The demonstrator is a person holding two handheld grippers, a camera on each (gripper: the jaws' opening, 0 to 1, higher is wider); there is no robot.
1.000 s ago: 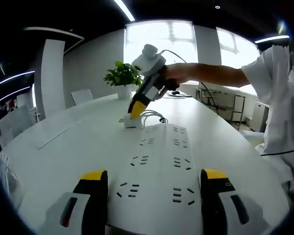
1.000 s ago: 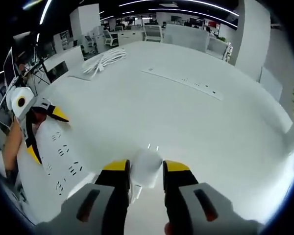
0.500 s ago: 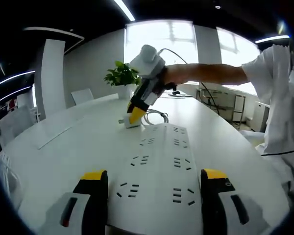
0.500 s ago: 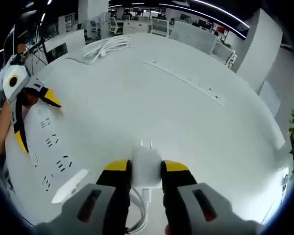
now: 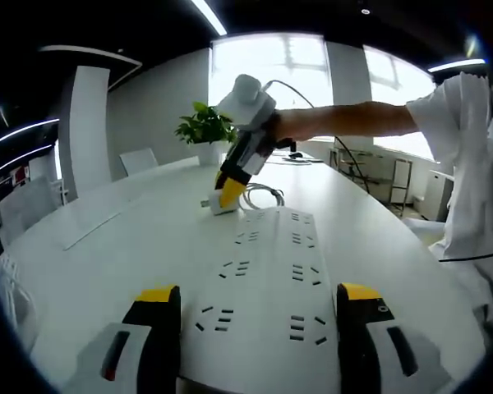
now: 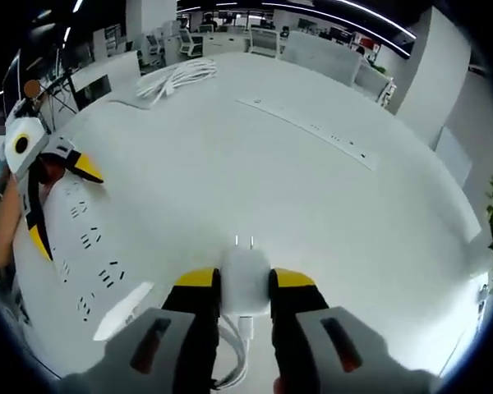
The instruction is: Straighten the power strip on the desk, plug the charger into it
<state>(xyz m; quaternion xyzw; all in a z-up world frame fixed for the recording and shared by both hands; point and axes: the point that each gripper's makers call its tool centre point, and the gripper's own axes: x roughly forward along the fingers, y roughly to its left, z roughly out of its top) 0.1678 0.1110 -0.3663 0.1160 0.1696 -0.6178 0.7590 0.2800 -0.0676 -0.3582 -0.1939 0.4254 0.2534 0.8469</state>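
Right gripper clamping white charger, prongs forward, above desk. Left gripper spread wide, straddling power strip end, gripping nothing. Left gripper view showing plant behind.

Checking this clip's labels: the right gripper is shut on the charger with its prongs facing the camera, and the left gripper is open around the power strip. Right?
Not quite. In the right gripper view the right gripper is shut on the charger, but its prongs point away from the camera, over the desk. The left gripper is open around the power strip.
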